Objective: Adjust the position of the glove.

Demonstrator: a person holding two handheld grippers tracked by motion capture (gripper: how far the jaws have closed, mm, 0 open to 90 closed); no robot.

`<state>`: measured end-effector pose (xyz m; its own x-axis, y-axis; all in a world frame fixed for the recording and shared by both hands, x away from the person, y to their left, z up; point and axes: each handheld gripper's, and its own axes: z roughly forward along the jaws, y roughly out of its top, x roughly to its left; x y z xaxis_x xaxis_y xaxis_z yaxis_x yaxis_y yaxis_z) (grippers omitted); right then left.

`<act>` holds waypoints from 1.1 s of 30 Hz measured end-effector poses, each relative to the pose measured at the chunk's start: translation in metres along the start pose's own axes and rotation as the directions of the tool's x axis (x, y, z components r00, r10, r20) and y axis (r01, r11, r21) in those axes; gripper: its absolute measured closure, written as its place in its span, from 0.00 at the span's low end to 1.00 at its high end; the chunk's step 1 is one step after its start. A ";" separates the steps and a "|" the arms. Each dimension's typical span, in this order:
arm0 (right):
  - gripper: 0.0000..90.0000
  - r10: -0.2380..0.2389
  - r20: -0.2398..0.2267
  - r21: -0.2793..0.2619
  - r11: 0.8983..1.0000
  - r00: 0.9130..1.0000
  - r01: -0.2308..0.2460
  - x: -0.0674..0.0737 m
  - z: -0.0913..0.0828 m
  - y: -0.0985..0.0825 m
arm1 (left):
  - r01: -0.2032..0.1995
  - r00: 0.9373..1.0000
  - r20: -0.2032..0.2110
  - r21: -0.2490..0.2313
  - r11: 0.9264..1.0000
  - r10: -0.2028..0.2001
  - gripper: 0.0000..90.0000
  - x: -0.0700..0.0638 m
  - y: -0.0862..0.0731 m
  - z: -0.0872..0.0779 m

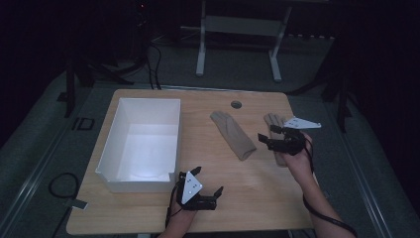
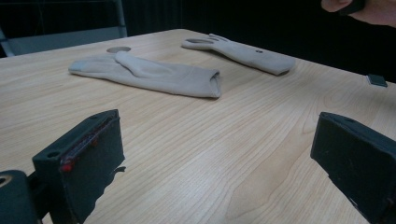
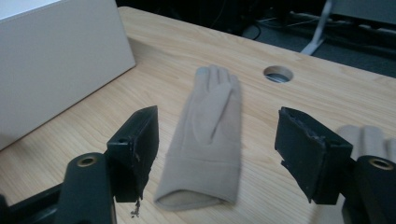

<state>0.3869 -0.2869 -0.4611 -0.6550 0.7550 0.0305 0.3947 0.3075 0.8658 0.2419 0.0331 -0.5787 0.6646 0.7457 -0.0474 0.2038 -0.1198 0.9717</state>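
Note:
Two beige gloves lie flat on the wooden table [image 1: 257, 198]. The nearer-centre glove [image 1: 233, 135] [image 2: 154, 72] [image 3: 210, 135] has its cuff toward me. The second glove [image 1: 272, 121] [image 2: 243, 51] [image 3: 369, 137] lies to its right, partly under my right hand. My right gripper [image 1: 268, 134] [image 3: 219, 140] hovers over the table, pointing left at the centre glove, open, with nothing touching its pads. My left gripper [image 1: 208, 179] [image 2: 219, 158] rests near the front edge, open and empty, facing both gloves.
A white open box [image 1: 141, 144] [image 3: 56, 60] stands on the left half of the table, just beyond the left gripper. A round cable hole [image 1: 236, 104] [image 3: 278, 73] sits near the far edge. A small dark piece [image 2: 376, 80] lies on the table at the right.

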 end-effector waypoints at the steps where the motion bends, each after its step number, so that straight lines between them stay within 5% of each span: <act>1: 0.34 -0.003 0.001 -0.001 1.000 1.000 0.003 0.001 0.003 0.001 | 0.000 1.000 0.000 0.000 1.000 0.000 0.03 0.000 0.000 0.000; 14: 0.36 -0.024 -0.045 0.043 0.999 0.999 0.026 0.010 0.046 0.002 | -0.003 1.000 0.000 0.001 1.000 0.003 0.03 0.000 0.000 0.000; 33: 0.42 -0.052 -0.024 0.140 0.989 0.998 0.055 0.003 0.100 -0.012 | -0.001 1.000 0.002 0.002 1.000 0.001 0.03 0.000 0.000 0.000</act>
<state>0.4444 -0.2307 -0.5213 -0.6900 0.7238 -0.0027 0.4441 0.4264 0.7880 0.2421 0.0331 -0.5787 0.6664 0.7441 -0.0466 0.2043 -0.1222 0.9713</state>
